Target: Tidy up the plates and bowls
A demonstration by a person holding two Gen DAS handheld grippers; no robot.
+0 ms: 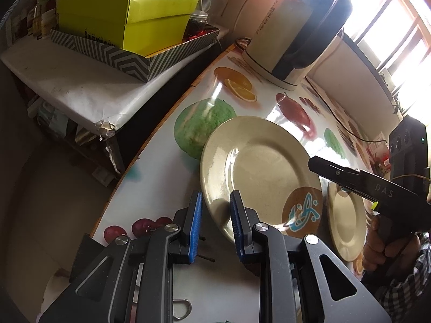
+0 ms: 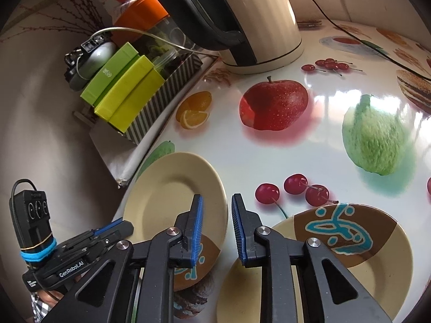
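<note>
Fingers on my left gripper (image 1: 215, 196) stand a little apart, their blue pads clamping nothing. Through the gap I see the near rim of the left plate (image 1: 256, 172), which lies flat on the desk (image 2: 269, 156). Whether a pad touches that rim I cannot tell.

My right gripper (image 2: 217, 197) is released in the same way, a narrow slot between its fingers with nothing in it. It hangs over the strip of bare desk that separates the two plates. The right plate (image 2: 390, 269) lies just beside the left one, apart from it. Both are cream with a brown patch and a teal squiggle.

From the left wrist view I see my right hand (image 1: 382, 245) wrapped round its handle, a checked sleeve (image 1: 412, 277) below it.

Further out, printed cherries, an apple and a green fruit cover the glossy desk top. A cream kettle (image 2: 256, 13) with a dark handle stands on its base near the far edge, well apart from the plates. Off the desk's left side, green boxes (image 1: 129, 16) sit stacked in a striped tray (image 1: 126, 59) on a paper-covered shelf (image 1: 67, 86). A bright window (image 1: 390, 13) shows behind the kettle.
</note>
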